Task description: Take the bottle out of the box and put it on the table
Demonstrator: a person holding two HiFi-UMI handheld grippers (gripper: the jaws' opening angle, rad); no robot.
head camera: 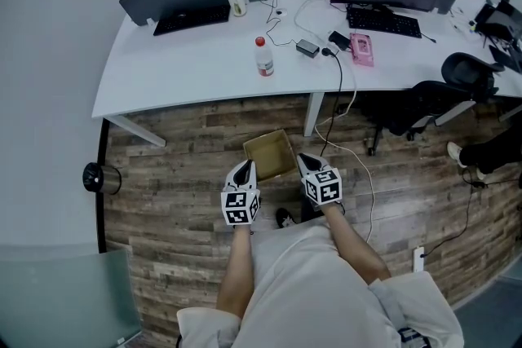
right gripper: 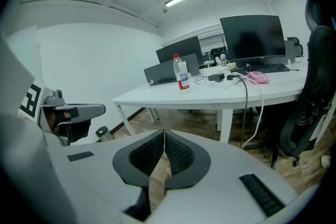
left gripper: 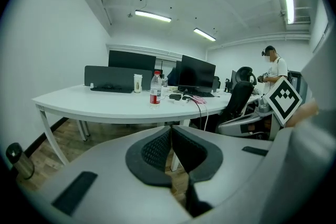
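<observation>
Head view: bottle [head camera: 263, 57] stood upright on the white table [head camera: 188, 69], well apart from the open cardboard box [head camera: 269, 155] on the wood floor [head camera: 179, 175]. Right gripper [head camera: 307, 165] was clamped on a thin edge at the box's right side. Left gripper [head camera: 245, 169] sat at the box's left edge with its jaws pressed together. Could not tell whether any card was pinched between them.

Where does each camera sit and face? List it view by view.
Head view: on the person's head, steeply down at box, forearms, left gripper, right gripper.
Left gripper view: on left gripper, along its closed jaws toward the table.
Right gripper view: on right gripper, along its closed jaws toward the same table.
Shared: all three show the bottle on the table.
</observation>
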